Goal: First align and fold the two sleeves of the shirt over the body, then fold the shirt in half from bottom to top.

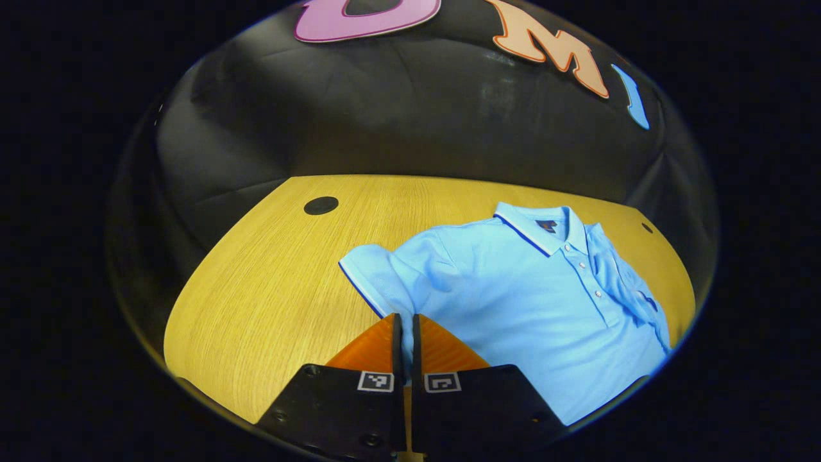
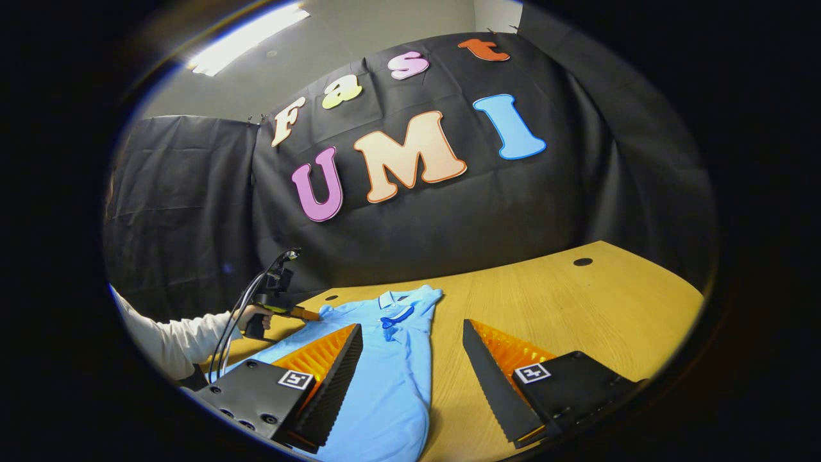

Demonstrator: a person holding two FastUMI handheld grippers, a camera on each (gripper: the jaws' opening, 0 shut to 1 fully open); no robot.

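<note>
The shirt [image 1: 526, 301] lies face up on the wooden table [image 1: 269, 282], collar [image 1: 542, 228] toward the booth wall, buttons showing down the placket. In the left gripper view my left gripper [image 1: 405, 333] has its fingers pressed together, with a sliver of blue between them right at the shirt's edge below the left sleeve [image 1: 375, 273]; I judge I am pinching fabric there, though the fingers hide how much cloth is caught. That sleeve is spread out flat on the wood, not yet folded in. On the other side, in the right gripper view, the right sleeve [image 2: 426, 296] looks already turned over the body, and my right gripper [image 2: 414, 359] hangs above the shirt's right edge with its fingers spread wide, gripping nothing. Farther off in that view I see my left hand [image 2: 253, 319] at the handle of the left gripper. So I take the sleeve step as half done. The next move calls for carrying the left sleeve across onto the chest, laid square with the other, before the bottom hem goes up to the collar.
</note>
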